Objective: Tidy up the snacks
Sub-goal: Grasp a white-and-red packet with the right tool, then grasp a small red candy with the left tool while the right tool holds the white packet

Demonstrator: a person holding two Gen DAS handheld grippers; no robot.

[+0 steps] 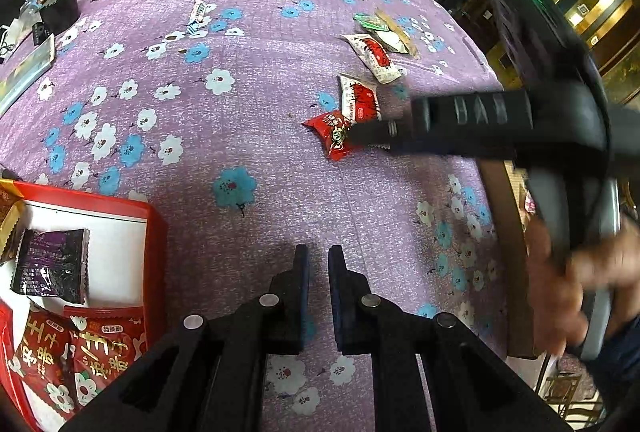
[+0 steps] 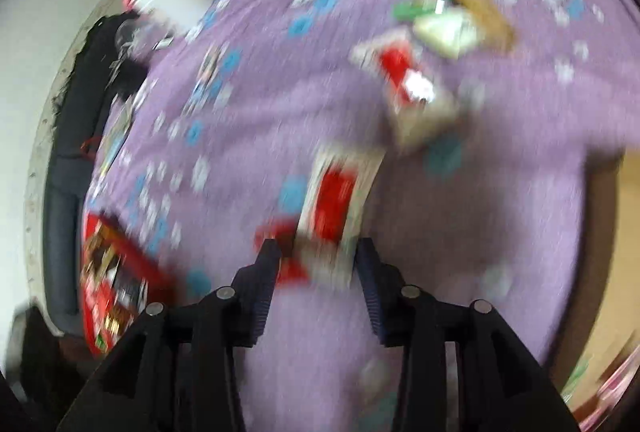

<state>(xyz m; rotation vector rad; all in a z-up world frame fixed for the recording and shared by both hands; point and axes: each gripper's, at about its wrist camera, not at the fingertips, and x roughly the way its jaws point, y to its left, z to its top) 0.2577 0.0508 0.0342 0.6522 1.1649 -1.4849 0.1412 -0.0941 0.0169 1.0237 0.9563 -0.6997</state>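
1. Your right gripper (image 2: 316, 256) hangs part-open over the white-and-red packet (image 2: 336, 199) and grips nothing, ready to pinch.
2. Your left gripper (image 1: 319, 264) waits closed and empty; the red box (image 1: 154, 228) sits at its nine o'clock for drop-offs.

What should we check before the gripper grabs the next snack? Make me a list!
1. Right gripper open: ok.
2. White-and-red snack packet lined up between its fingers: ok.
3. Only one snack there: not ok, the red candy lies touching it.
4. Pads touching the packet: cannot tell, picture blurred.
5. Left gripper shut, holding nothing, out of the way: ok.
6. Room left in the red box: ok.
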